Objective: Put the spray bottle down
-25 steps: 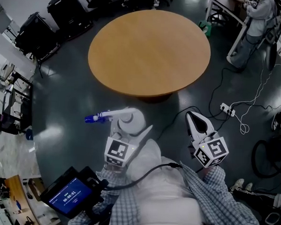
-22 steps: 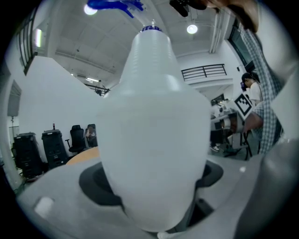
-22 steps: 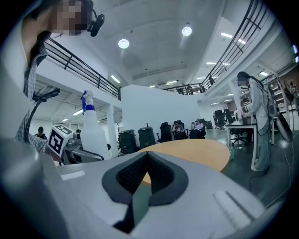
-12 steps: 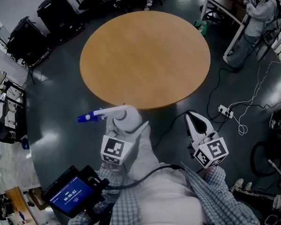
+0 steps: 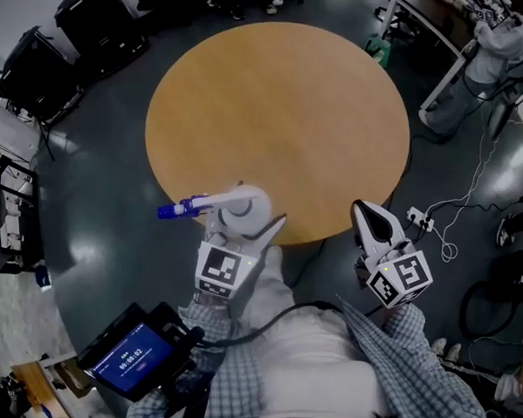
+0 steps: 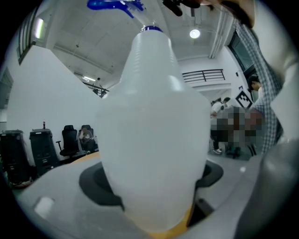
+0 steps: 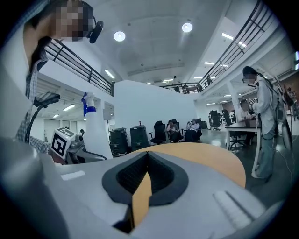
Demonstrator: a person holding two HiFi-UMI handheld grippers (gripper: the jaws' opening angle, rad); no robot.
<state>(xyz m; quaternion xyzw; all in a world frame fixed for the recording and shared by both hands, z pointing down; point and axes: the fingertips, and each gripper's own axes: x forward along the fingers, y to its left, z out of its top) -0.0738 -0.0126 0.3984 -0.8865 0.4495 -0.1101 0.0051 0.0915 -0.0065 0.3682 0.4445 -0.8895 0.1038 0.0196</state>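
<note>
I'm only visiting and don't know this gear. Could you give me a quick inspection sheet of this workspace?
Surface: round tan wooden table, top bare.
Job's things: white plastic spray bottle with blue nozzle, held upright over the table's near edge.
Clutter: nothing seen.
Grippers: left hand-held gripper shut on the bottle; right hand-held gripper shut, empty.
Cables: white power strip with white cords on the floor; black cable across the person's lap.
Surroundings: black wheeled cases, a standing person, dark device with blue screen.
</note>
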